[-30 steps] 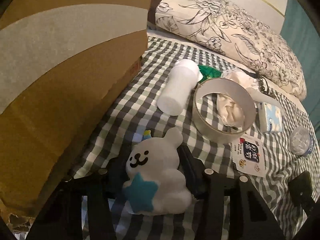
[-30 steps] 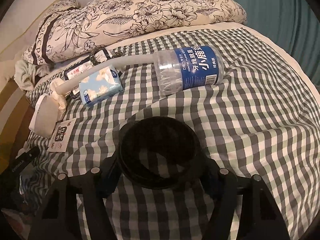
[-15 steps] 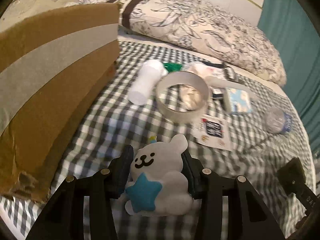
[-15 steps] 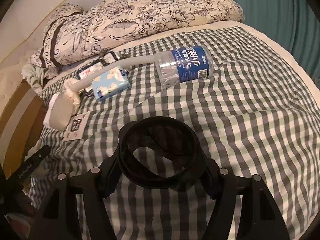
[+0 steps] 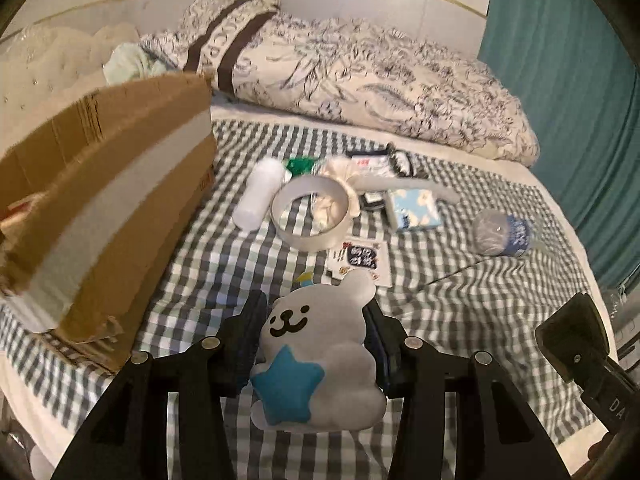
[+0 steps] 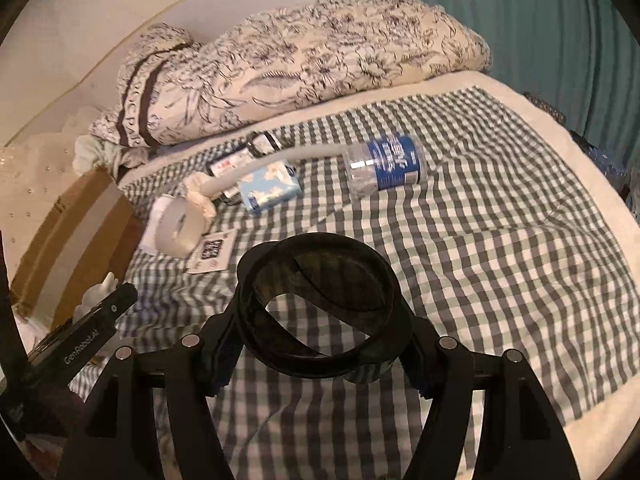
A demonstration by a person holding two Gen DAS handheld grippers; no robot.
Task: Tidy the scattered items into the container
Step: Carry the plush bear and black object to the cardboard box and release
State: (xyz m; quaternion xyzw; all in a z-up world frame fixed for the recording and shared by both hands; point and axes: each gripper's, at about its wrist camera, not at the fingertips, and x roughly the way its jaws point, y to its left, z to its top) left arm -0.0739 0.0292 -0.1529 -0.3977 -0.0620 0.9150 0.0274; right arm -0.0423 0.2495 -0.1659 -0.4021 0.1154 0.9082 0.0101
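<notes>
Grey felt in the shape of a smiling rabbit with a blue star, a soft toy [image 5: 320,364], sits pinched between the fingers of the left gripper [image 5: 316,344], held clear above the bed. The right gripper [image 6: 320,344] has its fingers closed on a black roll of tape [image 6: 324,304], also raised over the green-and-white checked sheet [image 6: 500,248]. Beyond them, loose things lie on the sheet: a printed card [image 5: 360,258], a clear tape ring [image 5: 312,212], a white cylinder [image 5: 258,194], a blue tissue packet [image 5: 414,210] and a plastic bottle [image 6: 384,168] on its side. To the left stands the cardboard box [image 5: 120,200], a pale tape band across its side. Farthest back, a floral duvet [image 5: 360,76] lies bunched against the headboard, with a teal curtain [image 5: 560,80] at the right.
</notes>
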